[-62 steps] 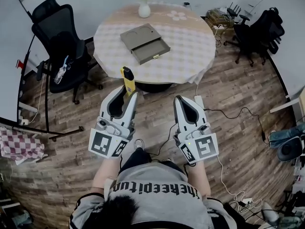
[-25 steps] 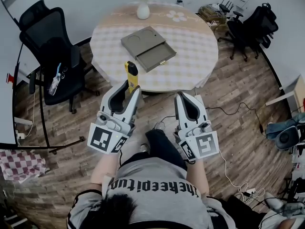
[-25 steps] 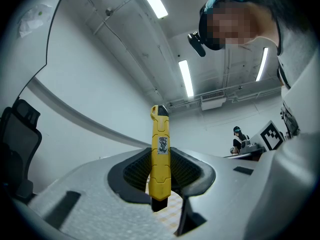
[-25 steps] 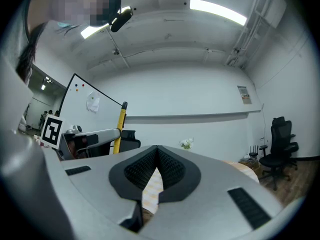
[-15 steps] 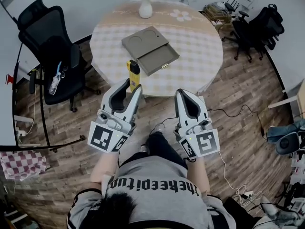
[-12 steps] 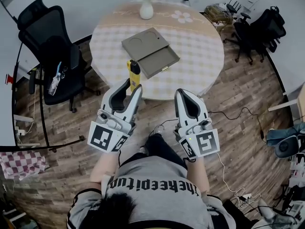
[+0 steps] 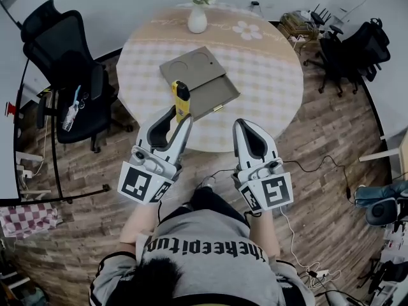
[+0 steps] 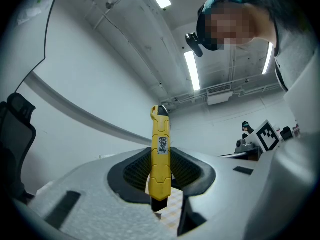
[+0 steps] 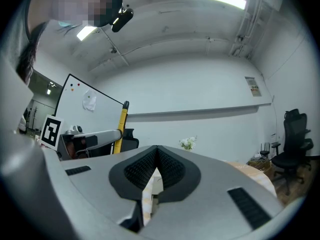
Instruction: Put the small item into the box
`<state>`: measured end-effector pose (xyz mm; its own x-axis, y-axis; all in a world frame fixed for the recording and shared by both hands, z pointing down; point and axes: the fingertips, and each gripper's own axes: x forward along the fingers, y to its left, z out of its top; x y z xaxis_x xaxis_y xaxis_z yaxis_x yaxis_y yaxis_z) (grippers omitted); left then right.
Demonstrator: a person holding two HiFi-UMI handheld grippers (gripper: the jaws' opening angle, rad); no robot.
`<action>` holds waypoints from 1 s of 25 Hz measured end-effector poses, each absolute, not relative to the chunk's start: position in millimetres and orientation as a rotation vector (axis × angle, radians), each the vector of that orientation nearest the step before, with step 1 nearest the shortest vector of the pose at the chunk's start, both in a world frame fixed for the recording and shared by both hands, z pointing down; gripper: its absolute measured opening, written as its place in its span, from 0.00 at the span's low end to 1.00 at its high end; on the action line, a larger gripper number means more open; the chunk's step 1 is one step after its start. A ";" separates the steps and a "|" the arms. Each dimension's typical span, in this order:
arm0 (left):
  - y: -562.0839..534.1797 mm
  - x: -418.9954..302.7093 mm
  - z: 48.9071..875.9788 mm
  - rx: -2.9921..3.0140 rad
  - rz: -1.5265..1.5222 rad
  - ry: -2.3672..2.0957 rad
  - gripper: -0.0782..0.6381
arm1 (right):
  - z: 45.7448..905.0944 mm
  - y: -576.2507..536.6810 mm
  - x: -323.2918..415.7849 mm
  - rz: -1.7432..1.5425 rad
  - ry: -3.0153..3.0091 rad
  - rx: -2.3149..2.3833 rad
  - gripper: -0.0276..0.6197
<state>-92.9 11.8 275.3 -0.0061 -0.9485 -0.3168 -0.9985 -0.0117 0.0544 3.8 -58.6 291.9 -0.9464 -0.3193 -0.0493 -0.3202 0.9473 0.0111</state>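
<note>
Left gripper (image 7: 180, 116) clamps the yellow utility knife (image 7: 182, 98) upright near the round table (image 7: 271, 75), not yet in the open drawer box (image 7: 191, 69); right gripper (image 7: 246, 123) sits pinched together, empty; carrying and placing seem left

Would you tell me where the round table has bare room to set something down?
The table is bare on its right, from box to rim, and in a strip between vase and box. Crowded: the near-left edge, with the open drawer and left gripper holding a knife.
</note>
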 end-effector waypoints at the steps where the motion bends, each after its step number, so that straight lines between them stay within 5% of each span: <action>1: 5.6 -93.8 275.1 -2.071 0.393 2.068 0.28 | 291.5 -64.9 2.1 0.028 3.055 -0.496 0.05; 25: -71.2 -96.2 281.8 -2.043 0.319 2.119 0.28 | 303.6 -142.2 -13.3 -0.002 3.079 -0.368 0.05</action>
<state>-96.2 -71.2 281.8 -0.0391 -0.9603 -0.2763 -0.9991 0.0325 0.0284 -13.3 -142.2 303.6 -0.9711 -0.2354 -0.0398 -0.2353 0.9719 -0.0061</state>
